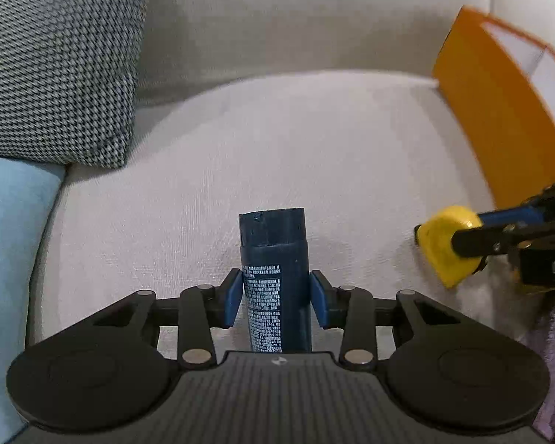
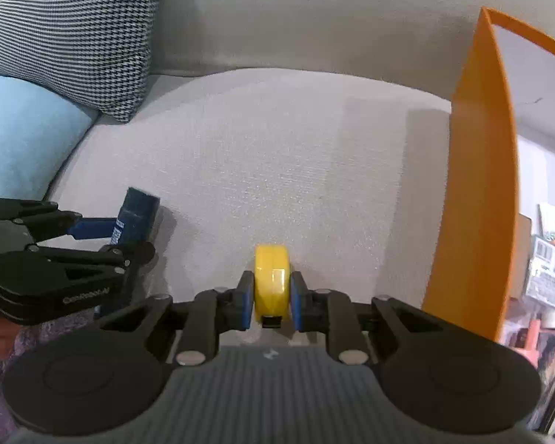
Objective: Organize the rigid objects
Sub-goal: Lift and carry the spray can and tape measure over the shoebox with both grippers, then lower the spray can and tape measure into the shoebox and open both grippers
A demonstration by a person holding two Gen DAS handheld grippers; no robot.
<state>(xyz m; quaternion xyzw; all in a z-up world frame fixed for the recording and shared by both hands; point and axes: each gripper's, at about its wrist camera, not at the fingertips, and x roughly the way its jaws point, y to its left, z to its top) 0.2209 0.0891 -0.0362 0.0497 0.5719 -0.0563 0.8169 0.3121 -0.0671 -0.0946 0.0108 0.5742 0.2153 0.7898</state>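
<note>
Two level tools seemingly grip bottle and tape measure.

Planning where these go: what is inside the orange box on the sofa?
Only the orange box outer wall and a strip of its pale inner wall show. Its floor and any contents are hidden by the near wall, so nothing inside can be confirmed.

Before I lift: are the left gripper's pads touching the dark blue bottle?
Touching. The left wrist view shows both blue pads of the left gripper pressed against the dark blue bottle, no gap.
</note>
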